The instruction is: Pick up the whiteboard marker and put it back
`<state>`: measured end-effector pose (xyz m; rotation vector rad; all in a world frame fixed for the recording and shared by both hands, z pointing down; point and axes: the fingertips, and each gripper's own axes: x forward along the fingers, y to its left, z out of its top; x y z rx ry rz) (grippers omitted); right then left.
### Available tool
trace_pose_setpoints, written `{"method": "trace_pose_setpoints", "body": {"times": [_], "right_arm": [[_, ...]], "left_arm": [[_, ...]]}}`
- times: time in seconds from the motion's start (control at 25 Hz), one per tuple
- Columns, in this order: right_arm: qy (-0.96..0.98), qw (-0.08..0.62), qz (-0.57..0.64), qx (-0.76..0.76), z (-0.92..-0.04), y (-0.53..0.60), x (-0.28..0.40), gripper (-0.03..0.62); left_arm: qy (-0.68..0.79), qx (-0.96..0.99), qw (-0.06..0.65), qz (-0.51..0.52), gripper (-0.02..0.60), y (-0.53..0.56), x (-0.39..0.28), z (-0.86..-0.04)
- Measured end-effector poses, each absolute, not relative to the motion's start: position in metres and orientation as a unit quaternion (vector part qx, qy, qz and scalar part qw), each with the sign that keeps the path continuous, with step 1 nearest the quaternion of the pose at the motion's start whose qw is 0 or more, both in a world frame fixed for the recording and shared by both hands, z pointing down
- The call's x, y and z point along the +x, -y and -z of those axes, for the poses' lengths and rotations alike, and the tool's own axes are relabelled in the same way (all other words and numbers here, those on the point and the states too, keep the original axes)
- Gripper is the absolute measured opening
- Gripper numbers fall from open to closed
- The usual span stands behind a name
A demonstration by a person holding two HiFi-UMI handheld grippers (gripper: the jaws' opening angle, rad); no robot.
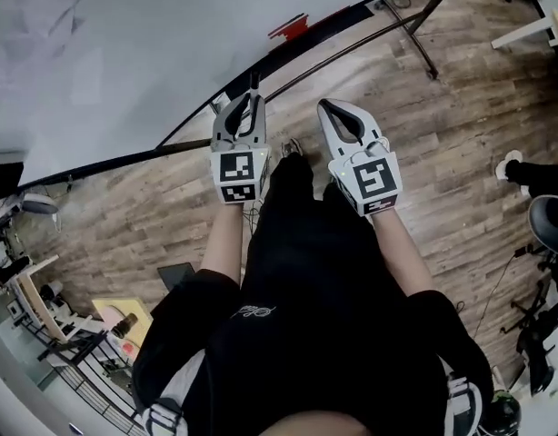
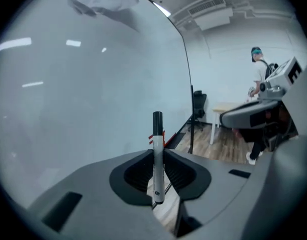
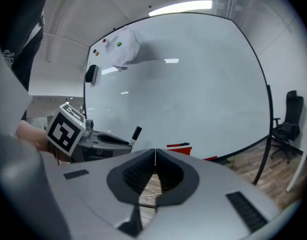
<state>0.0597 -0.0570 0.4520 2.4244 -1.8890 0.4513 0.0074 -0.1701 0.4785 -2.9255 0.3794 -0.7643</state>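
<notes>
The whiteboard marker (image 2: 157, 156), white-bodied with a black cap, stands upright between the pads of my left gripper (image 2: 157, 171), which is shut on it. In the head view the marker (image 1: 254, 85) sticks out of the left gripper (image 1: 253, 101), just below the whiteboard (image 1: 124, 53). My right gripper (image 1: 327, 107) hovers beside it on the right, jaws shut with nothing between them. From the right gripper view, my right gripper (image 3: 155, 153) faces the whiteboard (image 3: 193, 79), and the left gripper (image 3: 101, 141) shows at the left with the marker's cap (image 3: 136, 133) poking up.
Red items (image 3: 179, 146) lie on the board's tray (image 1: 288, 27). A black eraser (image 3: 91, 74) and a white sheet (image 3: 121, 46) cling to the board's upper left. A person (image 2: 259, 71), a table (image 2: 226, 109) and an office chair (image 3: 286, 124) stand further off on the wood floor (image 1: 443, 153).
</notes>
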Motion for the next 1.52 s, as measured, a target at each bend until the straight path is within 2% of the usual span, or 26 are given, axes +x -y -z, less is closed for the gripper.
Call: {"method": "trace_pose_setpoints", "body": {"times": [0.16,0.64,0.88,0.92,0.96,1.0,1.52], "right_arm": [[0.642,0.009,-0.134,0.755,-0.435,0.050,0.032,0.003],[0.700,-0.001,-0.115,0.704,-0.400,0.068,-0.032,0.003],[0.694,-0.005,-0.104,0.712,-0.389,0.075,-0.050,0.006],[0.697,-0.009,-0.105,0.709,-0.386,0.077,-0.056,0.020],[0.700,-0.014,-0.108,0.706,-0.383,0.079,-0.061,0.078],[0.699,-0.019,-0.112,0.706,-0.380,0.081,-0.065,0.105],[0.649,-0.043,-0.156,0.744,-0.380,0.089,-0.087,0.107]], "left_arm": [[-0.151,-0.971,0.008,0.184,0.067,0.147,-0.017,-0.449],[-0.187,-0.976,-0.009,0.111,0.067,0.126,-0.083,-0.415],[-0.142,-0.986,-0.005,0.090,0.067,0.124,-0.087,-0.409],[-0.129,-0.988,-0.005,0.086,0.067,0.123,-0.086,-0.407],[-0.111,-0.991,-0.005,0.076,0.067,0.120,-0.086,-0.405],[-0.093,-0.993,-0.004,0.066,0.067,0.116,-0.084,-0.403],[0.063,-0.998,-0.002,0.020,0.067,0.087,-0.098,-0.397]]}}
